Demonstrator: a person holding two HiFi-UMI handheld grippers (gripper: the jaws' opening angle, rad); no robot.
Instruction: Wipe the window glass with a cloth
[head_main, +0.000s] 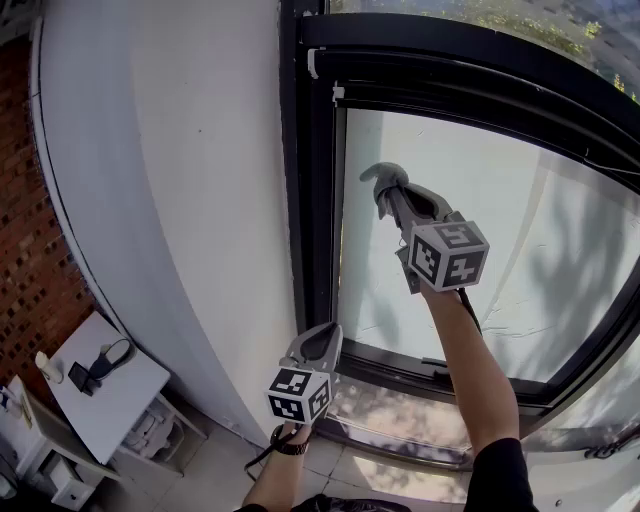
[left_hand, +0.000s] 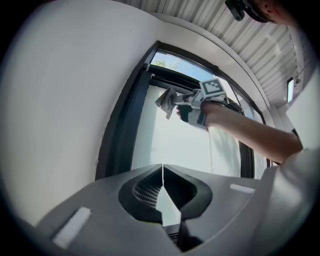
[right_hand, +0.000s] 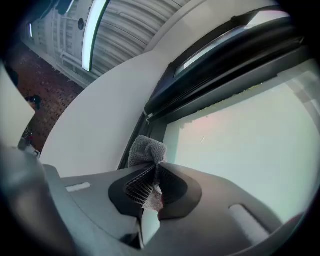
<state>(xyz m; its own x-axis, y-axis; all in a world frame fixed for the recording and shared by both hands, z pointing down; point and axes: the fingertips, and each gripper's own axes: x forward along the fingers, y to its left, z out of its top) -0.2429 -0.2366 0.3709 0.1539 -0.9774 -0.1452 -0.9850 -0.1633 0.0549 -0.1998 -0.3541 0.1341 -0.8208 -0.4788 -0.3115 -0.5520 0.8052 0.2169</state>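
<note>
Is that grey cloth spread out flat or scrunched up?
Scrunched: the cloth bulges as a wad past the right gripper, whose jaws pinch it.

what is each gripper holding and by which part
The right gripper pinches the grey cloth at a bunched fold; the left gripper is shut, empty.

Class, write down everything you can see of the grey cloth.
The cloth is grey with a coarse woven look, bunched into a wad. The right hand-held gripper is shut on it, and a crumpled end sticks out past the jaws. It is by the window glass, near the dark frame; contact is unclear.
</note>
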